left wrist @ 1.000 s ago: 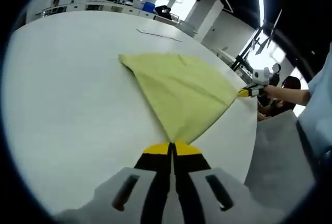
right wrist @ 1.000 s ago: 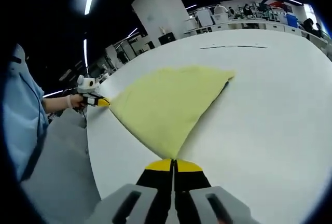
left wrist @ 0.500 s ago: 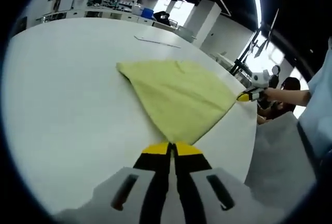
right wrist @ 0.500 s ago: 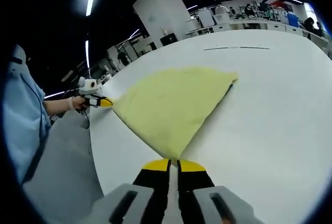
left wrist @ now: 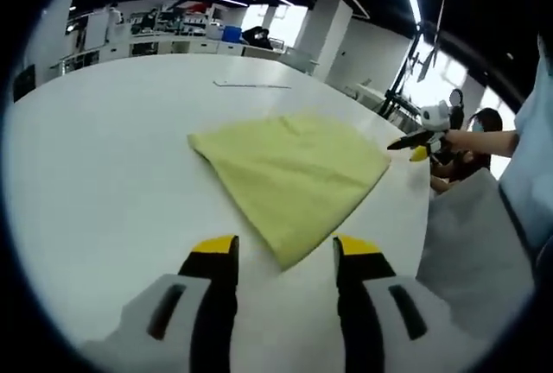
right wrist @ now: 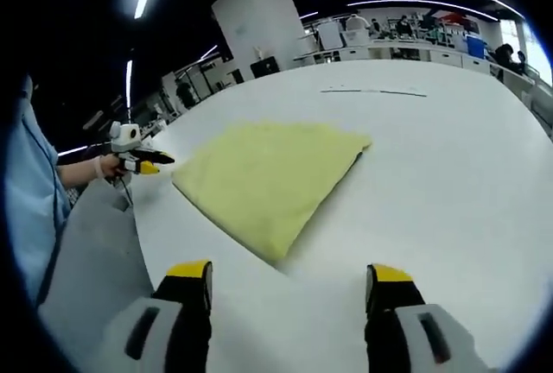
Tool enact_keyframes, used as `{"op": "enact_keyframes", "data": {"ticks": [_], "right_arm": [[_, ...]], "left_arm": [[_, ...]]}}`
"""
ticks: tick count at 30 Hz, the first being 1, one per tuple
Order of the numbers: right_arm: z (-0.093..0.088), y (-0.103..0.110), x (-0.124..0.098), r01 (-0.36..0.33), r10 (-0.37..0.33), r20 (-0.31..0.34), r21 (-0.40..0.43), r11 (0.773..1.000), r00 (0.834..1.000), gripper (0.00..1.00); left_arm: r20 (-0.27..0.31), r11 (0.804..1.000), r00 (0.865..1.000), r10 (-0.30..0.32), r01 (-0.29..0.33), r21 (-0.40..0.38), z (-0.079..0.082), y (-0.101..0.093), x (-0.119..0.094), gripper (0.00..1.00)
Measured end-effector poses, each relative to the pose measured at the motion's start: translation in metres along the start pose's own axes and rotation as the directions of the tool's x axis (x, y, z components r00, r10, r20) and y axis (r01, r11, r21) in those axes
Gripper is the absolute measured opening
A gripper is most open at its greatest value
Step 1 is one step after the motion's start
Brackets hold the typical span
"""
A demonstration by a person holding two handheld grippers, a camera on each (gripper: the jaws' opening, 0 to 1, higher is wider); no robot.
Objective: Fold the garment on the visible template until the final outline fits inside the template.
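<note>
Both my grippers stand with jaws spread, holding nothing; my left gripper and right gripper sit just off the folded yellow garment, which lies flat on the white table.

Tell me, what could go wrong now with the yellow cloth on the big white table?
Both grippers are open and hold nothing, so the yellow garment lies loose on the white table.
1. One corner lies near the table edge beside the right gripper; a clumsy pull might drag it over.
2. The left gripper points at the near corner; pinching too deep might catch several layers and undo the fold.
3. The thin line far behind may be the template; the garment lies apart from it.
</note>
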State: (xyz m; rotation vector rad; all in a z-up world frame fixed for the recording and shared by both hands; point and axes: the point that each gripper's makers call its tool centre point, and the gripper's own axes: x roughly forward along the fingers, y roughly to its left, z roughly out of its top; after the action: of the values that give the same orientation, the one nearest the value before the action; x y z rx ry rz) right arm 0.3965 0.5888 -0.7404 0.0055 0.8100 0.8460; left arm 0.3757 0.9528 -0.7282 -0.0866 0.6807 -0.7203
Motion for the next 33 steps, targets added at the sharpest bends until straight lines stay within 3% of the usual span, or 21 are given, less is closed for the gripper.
{"op": "enact_keyframes", "data": {"ticks": [3,5,7,9,20,23,26,28,33], "right_arm": [[0.002,0.001,-0.002,0.020,-0.020,0.003,-0.004,1.000,1.000,0.86],[0.003,0.002,-0.003,0.028,-0.028,0.004,-0.010,1.000,1.000,0.91],[0.004,0.003,-0.003,0.036,-0.036,0.010,-0.006,0.999,0.999,0.99],[0.004,0.006,-0.003,0.036,-0.036,0.007,-0.010,0.999,0.999,1.00],[0.012,0.016,-0.003,0.018,-0.018,0.055,0.007,1.000,0.998,1.00],[0.011,0.016,0.000,0.030,-0.030,0.029,0.007,1.000,0.999,0.97],[0.024,0.022,-0.004,0.039,-0.040,0.088,0.012,0.999,0.995,0.96],[0.028,0.025,-0.008,0.042,-0.042,0.106,0.009,0.999,0.993,0.96],[0.032,0.035,-0.019,0.046,-0.045,0.123,-0.006,0.999,0.991,0.97]], "left_arm": [[0.006,1.000,1.000,0.019,-0.019,0.012,0.002,0.000,-0.003,0.64],[0.012,1.000,1.000,0.023,-0.023,0.018,0.002,-0.001,-0.004,0.84],[0.019,0.999,0.999,0.034,-0.035,0.018,0.002,-0.001,-0.006,0.92],[0.026,0.999,0.999,0.040,-0.041,0.014,0.002,-0.003,-0.008,0.98],[0.062,0.996,0.995,0.075,-0.071,-0.063,0.001,-0.011,-0.015,0.97],[0.120,0.994,0.989,0.082,-0.072,-0.081,0.013,-0.014,-0.017,0.95],[0.140,0.993,0.987,0.084,-0.072,-0.093,0.018,-0.016,-0.019,0.92],[0.136,0.992,0.985,0.104,-0.094,-0.078,0.019,-0.015,-0.018,0.90],[0.178,0.993,0.979,0.098,-0.084,-0.088,0.030,-0.022,-0.019,0.91]]}}
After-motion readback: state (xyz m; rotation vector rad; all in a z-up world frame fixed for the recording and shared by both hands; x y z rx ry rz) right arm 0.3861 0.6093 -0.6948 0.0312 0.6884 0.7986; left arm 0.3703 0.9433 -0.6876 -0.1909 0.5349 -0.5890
